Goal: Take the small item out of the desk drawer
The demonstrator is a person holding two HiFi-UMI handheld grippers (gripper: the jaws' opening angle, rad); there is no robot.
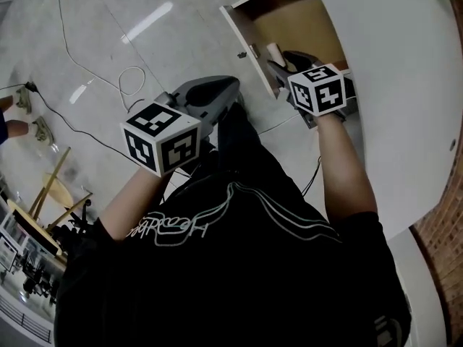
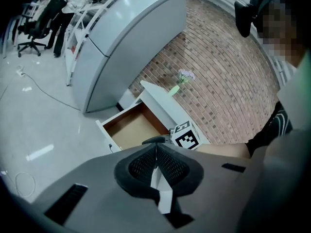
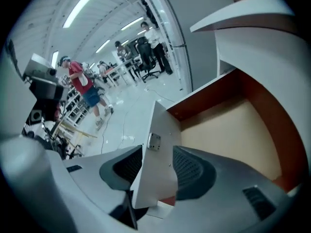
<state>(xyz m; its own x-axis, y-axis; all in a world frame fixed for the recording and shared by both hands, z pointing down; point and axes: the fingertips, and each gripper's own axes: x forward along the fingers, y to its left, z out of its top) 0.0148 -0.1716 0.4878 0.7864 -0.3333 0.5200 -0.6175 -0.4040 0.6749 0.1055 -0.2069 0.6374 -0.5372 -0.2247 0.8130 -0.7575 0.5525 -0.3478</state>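
I am in a big open office, at what looks like its front desk: a tall curved white counter [image 2: 121,38] stands beside a brick wall [image 2: 228,72], and a vase of flowers [image 2: 181,81] sits on a low white desk top. Black swivel chairs [image 2: 36,25] stand farther back, strip lights [image 3: 82,6] line the ceiling, and people [image 3: 80,81] stand on the glossy pale floor [image 2: 34,115]. A loose cable [image 1: 79,56] trails over that floor.
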